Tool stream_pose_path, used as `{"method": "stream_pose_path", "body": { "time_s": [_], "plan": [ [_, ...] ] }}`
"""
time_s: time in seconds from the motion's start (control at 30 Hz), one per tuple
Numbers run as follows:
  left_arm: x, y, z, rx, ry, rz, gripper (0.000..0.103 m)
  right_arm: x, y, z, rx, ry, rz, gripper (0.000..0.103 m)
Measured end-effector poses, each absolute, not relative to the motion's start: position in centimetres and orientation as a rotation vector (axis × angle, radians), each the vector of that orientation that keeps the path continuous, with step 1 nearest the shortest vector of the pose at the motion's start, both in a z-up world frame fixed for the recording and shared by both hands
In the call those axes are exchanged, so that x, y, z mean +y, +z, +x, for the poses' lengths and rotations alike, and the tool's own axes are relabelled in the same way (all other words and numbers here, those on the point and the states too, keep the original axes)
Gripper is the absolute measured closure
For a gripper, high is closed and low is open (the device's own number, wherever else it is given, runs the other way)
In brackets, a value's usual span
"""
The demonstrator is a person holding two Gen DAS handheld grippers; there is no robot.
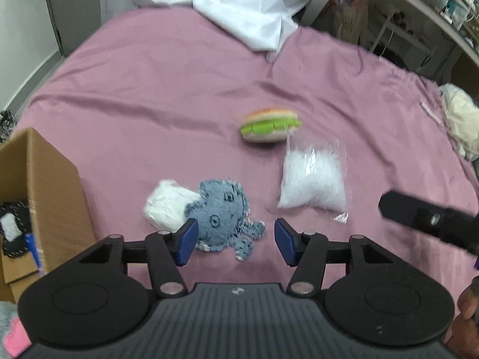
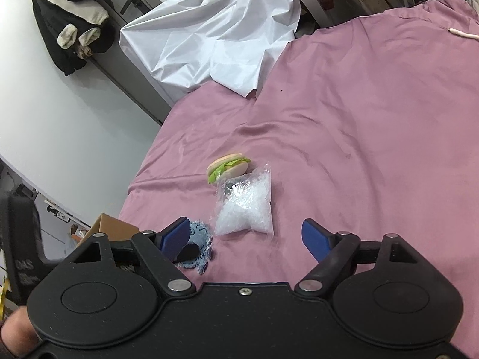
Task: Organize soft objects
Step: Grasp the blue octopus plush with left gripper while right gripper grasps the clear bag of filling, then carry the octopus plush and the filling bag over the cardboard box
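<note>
On the pink bedsheet (image 1: pixel 149 95) lie a blue denim octopus toy (image 1: pixel 224 215), a white soft lump (image 1: pixel 167 206) touching its left side, a toy hamburger (image 1: pixel 271 125) and a clear bag of white stuffing (image 1: pixel 314 179). My left gripper (image 1: pixel 236 242) is open and empty, just above the octopus's near edge. My right gripper (image 2: pixel 247 239) is open and empty, near the stuffing bag (image 2: pixel 245 209); the hamburger (image 2: pixel 229 167) lies beyond it. The octopus (image 2: pixel 199 239) is partly hidden behind the right gripper's left finger. The right gripper's body shows at the right edge of the left wrist view (image 1: pixel 431 221).
An open cardboard box (image 1: pixel 39 197) stands at the bed's left edge with dark and white items inside. A white sheet (image 1: pixel 239 6) is heaped at the far end. A cream plush item (image 1: pixel 461 119) lies at the right edge. Shelves and a coat-hung door lie beyond.
</note>
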State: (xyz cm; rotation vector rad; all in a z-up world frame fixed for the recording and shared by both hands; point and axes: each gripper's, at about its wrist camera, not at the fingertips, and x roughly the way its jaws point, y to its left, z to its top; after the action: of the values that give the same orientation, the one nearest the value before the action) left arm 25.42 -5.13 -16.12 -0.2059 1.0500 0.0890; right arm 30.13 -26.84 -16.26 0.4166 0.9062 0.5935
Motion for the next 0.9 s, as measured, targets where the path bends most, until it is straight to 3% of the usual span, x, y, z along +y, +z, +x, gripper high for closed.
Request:
{"method": "stream_pose_path", "body": {
  "time_s": [0.23, 0.37, 0.43, 0.77, 0.83, 0.87, 0.9],
  "plan": [
    [-5.0, -18.2, 26.2, 1.078, 0.162, -0.205, 0.050, -26.1, -16.7, 31.6, 0.913, 0.602, 0.411, 0.022],
    [-4.4, -18.3, 26.1, 1.078, 0.219, -0.222, 0.073, -25.1, -17.3, 32.6, 0.931, 0.608, 0.419, 0.022],
    [-3.9, -18.2, 26.0, 1.075, 0.224, -0.249, 0.077, -24.3, -17.5, 32.9, 0.938, 0.614, 0.416, 0.022],
    [-2.8, -17.2, 24.7, 1.051, 0.198, -0.325, 0.082, -20.7, -18.4, 34.2, 0.974, 0.585, 0.359, 0.023],
    [-2.8, -17.0, 24.9, 1.044, 0.192, -0.329, 0.082, -20.1, -18.7, 34.4, 0.991, 0.560, 0.324, 0.039],
    [-2.8, -16.9, 24.8, 1.041, 0.188, -0.332, 0.082, -19.9, -18.9, 34.6, 1.013, 0.550, 0.319, 0.054],
    [-2.8, -16.7, 24.8, 1.038, 0.185, -0.336, 0.082, -19.9, -18.9, 34.6, 1.022, 0.544, 0.328, 0.058]
  ]
}}
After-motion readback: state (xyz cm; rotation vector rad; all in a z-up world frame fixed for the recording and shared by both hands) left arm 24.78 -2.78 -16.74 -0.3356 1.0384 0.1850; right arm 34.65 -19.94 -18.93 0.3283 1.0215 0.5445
